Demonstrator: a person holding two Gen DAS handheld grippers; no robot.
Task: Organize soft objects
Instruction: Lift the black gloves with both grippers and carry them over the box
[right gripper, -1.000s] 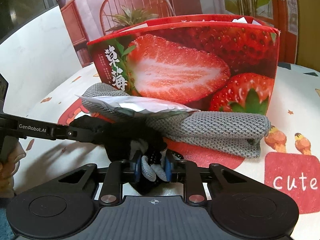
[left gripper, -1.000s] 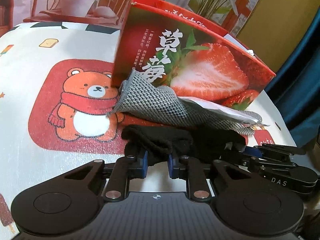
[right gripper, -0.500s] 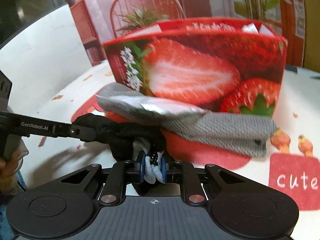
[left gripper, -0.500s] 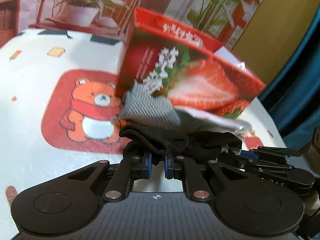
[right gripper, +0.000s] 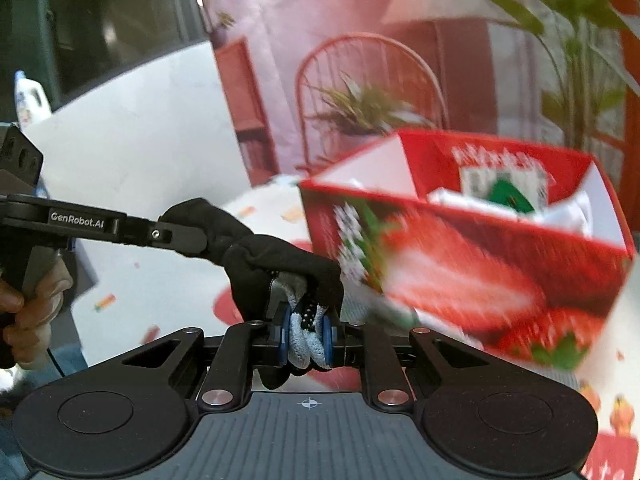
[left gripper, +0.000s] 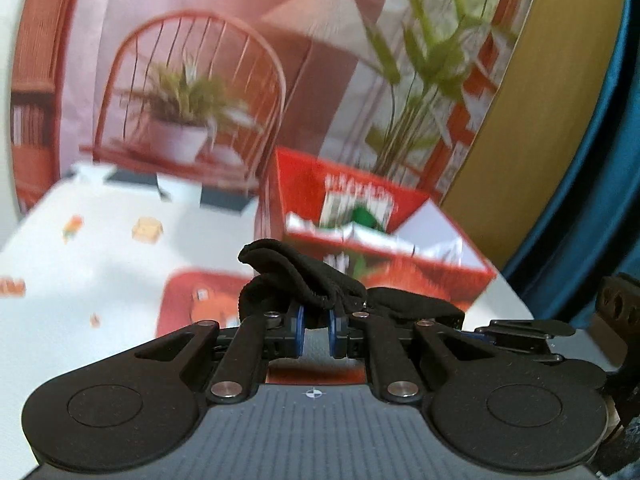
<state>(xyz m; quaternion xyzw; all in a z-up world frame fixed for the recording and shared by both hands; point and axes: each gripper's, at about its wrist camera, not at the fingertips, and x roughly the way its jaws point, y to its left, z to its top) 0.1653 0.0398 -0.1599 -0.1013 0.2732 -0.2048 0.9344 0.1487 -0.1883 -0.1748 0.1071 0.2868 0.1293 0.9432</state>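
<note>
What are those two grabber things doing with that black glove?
A person is holding a grabber in each hand. The left gripper and the right gripper are both clamped on the same black glove, each pinching a different part. The glove hangs in the air between them, above the table. Just beyond it stands an open red strawberry box with some white things already inside. The picture is blurry.

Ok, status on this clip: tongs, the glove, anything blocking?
Left tongs shut on black glove, right tongs shut on its other end. Glove held in the air between both. Strawberry box ahead, open-topped; nothing seen in the way.
</note>
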